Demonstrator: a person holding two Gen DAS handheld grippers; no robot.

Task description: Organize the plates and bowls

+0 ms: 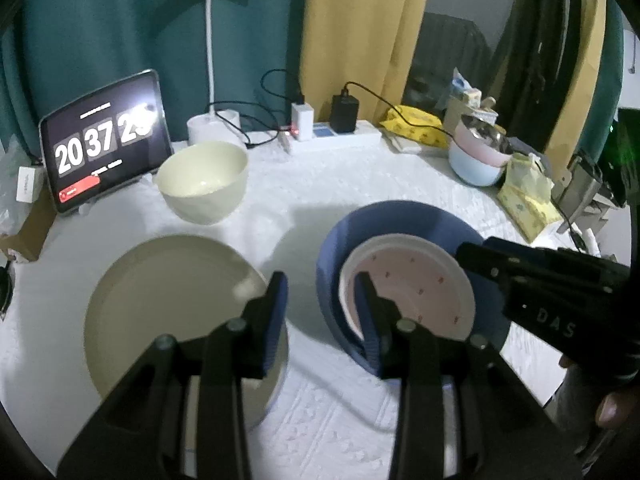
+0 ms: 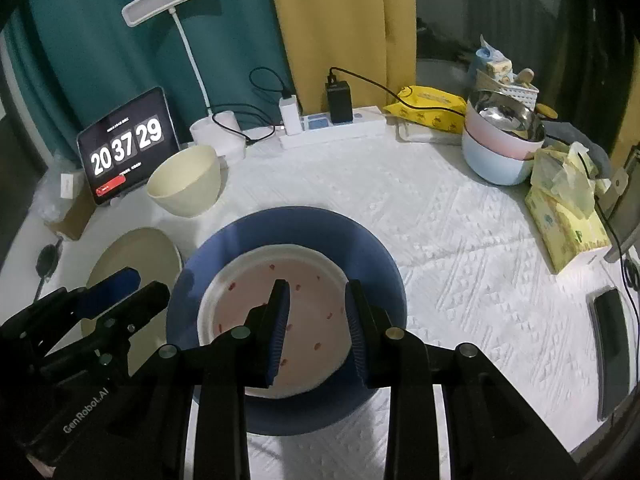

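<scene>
A small pink plate (image 2: pixel 240 308) with a white rim and red specks lies inside a larger blue plate (image 2: pixel 280 224). My right gripper (image 2: pixel 318 316) hovers just over the pink plate, open, with nothing between its blue pads. To the left lies a cream plate (image 1: pixel 168 292), and behind it stands a cream bowl (image 1: pixel 202 180). My left gripper (image 1: pixel 322 312) hangs open over the cloth between the cream plate and the blue plate (image 1: pixel 400 216), holding nothing. The right gripper (image 1: pixel 480 254) reaches in over the pink plate (image 1: pixel 416 280). The left gripper (image 2: pixel 140 292) shows above the cream plate (image 2: pixel 136 252).
Stacked pink and light-blue bowls (image 2: pixel 500 148) with a steel bowl on top stand at the back right. A tablet clock (image 1: pixel 104 140), a lamp base, a power strip (image 1: pixel 336 136) with cables, yellow tissue packs (image 2: pixel 568 220) and a dark phone (image 2: pixel 610 344) ring the table.
</scene>
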